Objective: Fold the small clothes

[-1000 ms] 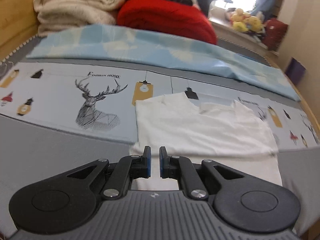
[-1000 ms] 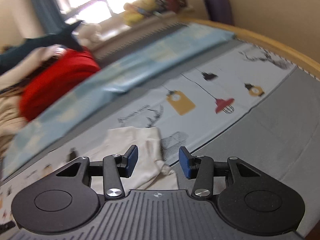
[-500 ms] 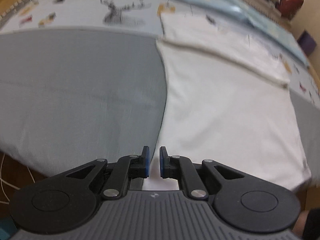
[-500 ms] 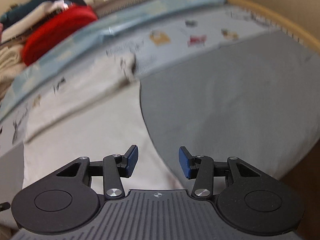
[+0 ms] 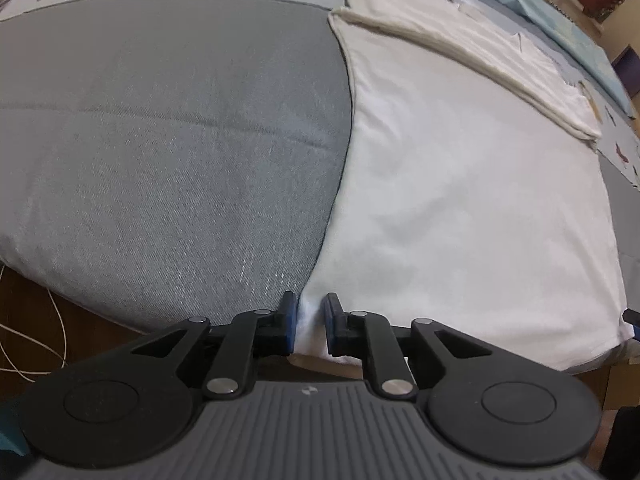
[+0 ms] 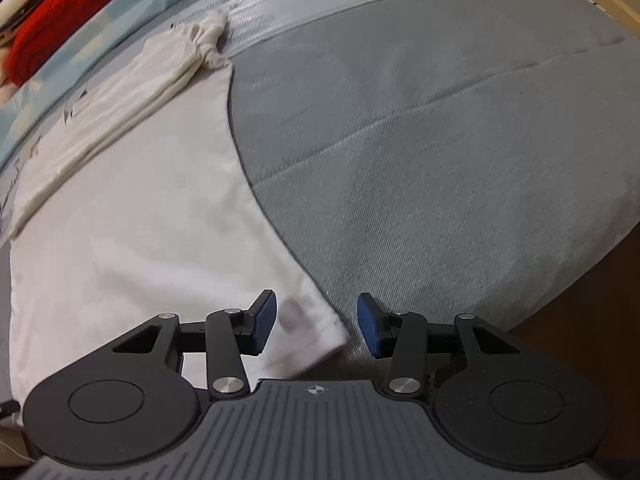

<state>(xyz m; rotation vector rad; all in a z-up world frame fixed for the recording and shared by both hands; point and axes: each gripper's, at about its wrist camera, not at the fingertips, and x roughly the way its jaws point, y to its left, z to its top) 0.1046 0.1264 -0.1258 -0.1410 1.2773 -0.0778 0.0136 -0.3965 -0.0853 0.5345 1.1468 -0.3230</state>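
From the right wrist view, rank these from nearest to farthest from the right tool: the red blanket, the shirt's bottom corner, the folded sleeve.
1. Shirt's bottom corner: lying between the open fingers of the right tool.
2. Folded sleeve: farther up the bed, upper left.
3. Red blanket: far top left, beyond the shirt.

left tool [image 5: 308, 326] jaws opening | white garment [image 5: 460, 200] corner between

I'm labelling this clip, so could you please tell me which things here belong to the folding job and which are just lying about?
For the job:
white shirt
left gripper, opening over the shirt's corner
right gripper, open

Lying about:
red blanket
grey bedcover
white cable
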